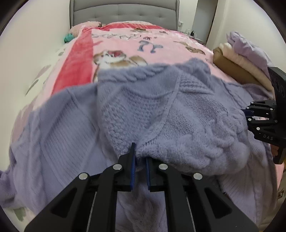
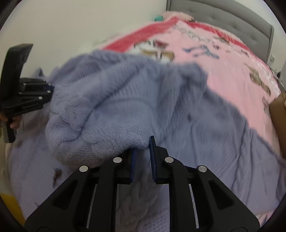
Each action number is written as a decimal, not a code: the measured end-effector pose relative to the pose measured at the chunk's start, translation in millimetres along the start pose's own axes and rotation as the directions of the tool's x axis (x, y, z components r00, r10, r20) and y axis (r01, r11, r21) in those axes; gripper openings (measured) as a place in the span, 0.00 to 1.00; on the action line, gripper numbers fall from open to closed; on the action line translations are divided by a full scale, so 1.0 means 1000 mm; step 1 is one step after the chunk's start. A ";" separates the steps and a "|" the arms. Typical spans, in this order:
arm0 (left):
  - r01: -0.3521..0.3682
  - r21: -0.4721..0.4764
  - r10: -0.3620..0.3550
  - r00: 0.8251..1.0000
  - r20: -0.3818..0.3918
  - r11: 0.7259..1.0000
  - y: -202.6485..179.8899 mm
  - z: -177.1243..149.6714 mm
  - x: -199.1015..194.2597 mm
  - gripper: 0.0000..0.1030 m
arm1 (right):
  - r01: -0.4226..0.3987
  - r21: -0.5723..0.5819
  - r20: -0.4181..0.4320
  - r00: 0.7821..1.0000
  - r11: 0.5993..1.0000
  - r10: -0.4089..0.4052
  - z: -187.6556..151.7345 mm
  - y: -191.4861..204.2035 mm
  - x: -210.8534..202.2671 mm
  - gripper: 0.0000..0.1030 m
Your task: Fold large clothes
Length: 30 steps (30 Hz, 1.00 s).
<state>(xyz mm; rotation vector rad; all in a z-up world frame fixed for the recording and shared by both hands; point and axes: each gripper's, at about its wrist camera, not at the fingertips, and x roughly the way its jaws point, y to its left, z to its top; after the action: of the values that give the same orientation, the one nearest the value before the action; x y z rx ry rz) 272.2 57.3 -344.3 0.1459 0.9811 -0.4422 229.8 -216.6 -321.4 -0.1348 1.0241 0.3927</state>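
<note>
My left gripper (image 1: 139, 157) pinches a fold of the lavender knit sweater (image 1: 160, 114), jaws narrow with fabric between the blue pads. My right gripper (image 2: 143, 151) clamps another bunched edge of the same sweater (image 2: 125, 110), gap small. The sweater lies spread and partly lifted over a pink printed blanket (image 1: 125, 44) on the bed. Folded clothes stack (image 1: 246, 51) sits at the right edge. Grey tufted headboard (image 1: 125, 14) beyond. Some motion blur.

Pink cartoon blanket (image 1: 160, 44) covers bed, grey tufted headboard (image 1: 125, 12) at far edge. Folded stack (image 1: 244, 53) at right edge, teal item (image 1: 68, 37) far-left corner.
</note>
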 end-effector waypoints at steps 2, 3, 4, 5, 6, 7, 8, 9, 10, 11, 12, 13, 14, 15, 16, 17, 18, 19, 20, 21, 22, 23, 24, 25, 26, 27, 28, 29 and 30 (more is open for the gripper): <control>0.006 0.019 -0.006 1.000 -0.009 1.000 -0.004 -0.008 0.000 0.17 | 0.026 0.008 -0.004 1.000 1.000 -0.026 -0.008 -0.002 -0.002 0.23; 0.011 0.026 -0.010 1.000 -0.012 1.000 -0.006 -0.012 -0.004 0.27 | 0.032 0.015 -0.003 0.999 0.999 -0.032 -0.012 -0.002 -0.006 0.35; 0.018 0.029 -0.017 1.000 -0.013 0.999 -0.006 -0.014 -0.008 0.32 | 0.031 0.030 0.006 1.000 0.999 -0.031 -0.015 -0.005 -0.013 0.39; 0.023 0.030 -0.023 1.000 -0.008 0.999 -0.006 -0.018 -0.016 0.34 | 0.010 0.047 0.012 1.000 0.999 -0.011 -0.018 -0.008 -0.023 0.39; 0.006 0.036 -0.007 1.000 0.002 0.999 -0.005 -0.020 -0.026 0.37 | -0.002 0.057 0.016 1.000 0.998 0.001 -0.020 -0.011 -0.030 0.39; -0.020 0.049 0.019 1.000 0.014 0.999 -0.003 -0.021 -0.036 0.39 | -0.010 0.073 0.027 1.000 0.997 0.008 -0.022 -0.015 -0.043 0.42; -0.035 0.059 0.034 0.999 0.025 0.998 0.000 -0.021 -0.043 0.45 | -0.010 0.083 0.038 0.999 0.997 0.007 -0.022 -0.018 -0.053 0.44; -0.051 0.063 0.049 0.998 0.047 0.997 0.004 -0.019 -0.054 0.53 | -0.013 0.101 0.059 0.998 0.995 0.007 -0.021 -0.024 -0.064 0.48; -0.055 0.051 0.052 0.997 0.062 0.997 0.010 -0.014 -0.062 0.58 | -0.019 0.118 0.071 0.997 0.993 0.010 -0.019 -0.030 -0.069 0.49; -0.046 0.027 0.044 0.996 0.074 0.999 0.016 -0.009 -0.066 0.67 | -0.025 0.161 0.084 0.996 0.987 0.012 -0.012 -0.042 -0.073 0.49; -0.029 -0.016 0.030 0.996 0.086 0.999 0.025 0.002 -0.068 0.69 | -0.029 0.190 0.090 0.996 0.981 0.012 -0.006 -0.049 -0.072 0.49; -0.016 -0.055 0.021 0.996 0.090 0.998 0.032 0.012 -0.065 0.69 | -0.044 0.241 0.095 0.995 0.970 0.022 0.004 -0.062 -0.066 0.49; -0.005 -0.089 0.013 0.996 0.091 0.996 0.038 0.021 -0.060 0.69 | -0.054 0.274 0.099 0.995 0.960 0.027 0.010 -0.070 -0.059 0.49; 0.006 -0.128 0.005 0.996 0.087 0.992 0.044 0.033 -0.050 0.69 | -0.065 0.306 0.102 0.994 0.950 0.035 0.018 -0.079 -0.049 0.49; 0.022 -0.171 -0.007 0.996 0.084 0.985 0.050 0.042 -0.038 0.69 | -0.074 0.322 0.102 0.994 0.944 0.044 0.024 -0.084 -0.041 0.47; 0.023 -0.197 -0.009 0.997 0.073 0.980 0.053 0.046 -0.030 0.69 | -0.075 0.342 0.100 0.994 0.937 0.043 0.030 -0.091 -0.028 0.44; 0.034 -0.262 -0.023 0.999 0.044 0.964 0.061 0.054 -0.012 0.69 | -0.078 0.355 0.094 0.994 0.931 0.047 0.034 -0.095 -0.016 0.41; 0.041 -0.305 -0.033 0.999 0.029 0.951 0.064 0.057 -0.002 0.68 | -0.083 0.373 0.082 0.995 0.924 0.056 0.040 -0.099 0.000 0.38; 0.047 -0.360 -0.043 0.999 0.019 0.932 0.068 0.059 0.007 0.68 | -0.100 0.385 0.073 0.994 0.917 0.077 0.042 -0.101 0.012 0.37; 0.046 -0.434 -0.043 0.999 0.015 0.900 0.074 0.060 0.018 0.67 | -0.113 0.395 0.067 0.993 0.912 0.094 0.045 -0.103 0.021 0.37; 0.045 -0.459 -0.044 0.999 0.012 0.887 0.074 0.059 0.023 0.67 | -0.127 0.408 0.061 0.992 0.904 0.112 0.046 -0.103 0.030 0.37; 0.048 -0.479 -0.050 0.999 0.008 0.877 0.075 0.058 0.029 0.64 | -0.145 0.421 0.060 0.989 0.895 0.131 0.048 -0.102 0.039 0.37; 0.037 -0.493 -0.049 0.999 -0.012 0.869 0.074 0.057 0.037 0.57 | -0.146 0.421 0.062 0.989 0.895 0.133 0.049 -0.100 0.044 0.37; 0.028 -0.492 -0.046 0.999 -0.024 0.870 0.072 0.055 0.040 0.54 | -0.148 0.411 0.069 0.989 0.899 0.132 0.050 -0.096 0.050 0.36; 0.009 -0.477 -0.034 0.998 -0.045 0.879 0.068 0.054 0.045 0.43 | -0.147 0.405 0.067 0.989 0.902 0.131 0.051 -0.094 0.053 0.33; -0.003 -0.464 -0.026 0.998 -0.056 0.886 0.065 0.053 0.048 0.36 | -0.149 0.404 0.062 0.989 0.903 0.136 0.052 -0.093 0.058 0.14; -0.015 -0.452 -0.014 0.998 -0.061 0.892 0.062 0.051 0.049 0.33 | -0.157 0.408 0.059 0.988 0.899 0.145 0.052 -0.092 0.060 0.07; -0.033 -0.443 0.006 0.998 -0.063 0.896 0.057 0.049 0.051 0.26 | -0.157 0.423 0.073 0.988 0.893 0.139 0.051 -0.093 0.058 0.07; -0.038 -0.439 0.013 0.998 -0.061 0.898 0.056 0.049 0.050 0.19 | -0.177 0.439 0.093 0.984 0.881 0.151 0.051 -0.094 0.054 0.06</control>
<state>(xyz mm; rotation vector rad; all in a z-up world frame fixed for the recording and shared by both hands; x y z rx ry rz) 357.6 77.7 -363.0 -0.2403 1.1107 -0.1822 330.9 -275.1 -347.8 0.3789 1.0490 0.3030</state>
